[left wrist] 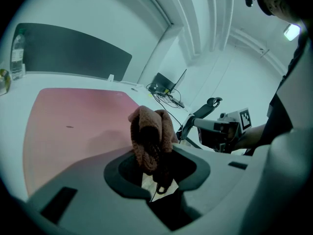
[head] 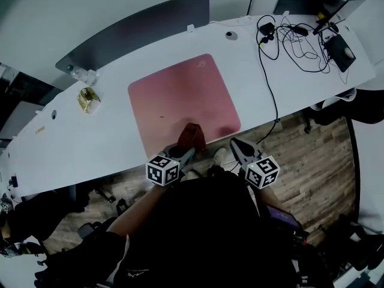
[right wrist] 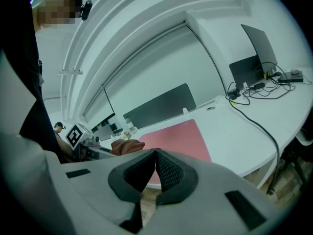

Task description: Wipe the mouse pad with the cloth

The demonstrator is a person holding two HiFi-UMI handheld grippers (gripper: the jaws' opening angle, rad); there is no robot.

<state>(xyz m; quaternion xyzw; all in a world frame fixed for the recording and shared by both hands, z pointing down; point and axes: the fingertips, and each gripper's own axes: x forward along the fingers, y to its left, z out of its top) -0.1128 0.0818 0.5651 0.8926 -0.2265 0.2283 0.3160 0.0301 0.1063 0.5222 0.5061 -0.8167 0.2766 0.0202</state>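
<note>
A large pink mouse pad [head: 180,98] lies on the white desk [head: 108,137]; it also shows in the left gripper view [left wrist: 73,126] and the right gripper view [right wrist: 178,138]. A bunched reddish-brown cloth [head: 192,137] hangs over the pad's near edge, with my left gripper [head: 187,151] shut on it. In the left gripper view the cloth [left wrist: 149,136] sticks up from between the jaws. My right gripper [head: 235,145] hovers at the desk's front edge, just right of the cloth, shut with nothing in it [right wrist: 155,153].
A gold object [head: 88,99] and a small bottle [head: 81,72] stand at the desk's left. Black cables [head: 288,35], a laptop [head: 312,3] and a black device [head: 342,53] crowd the right end. A grey divider [head: 138,29] runs along the back. Wooden floor [head: 312,161] lies below.
</note>
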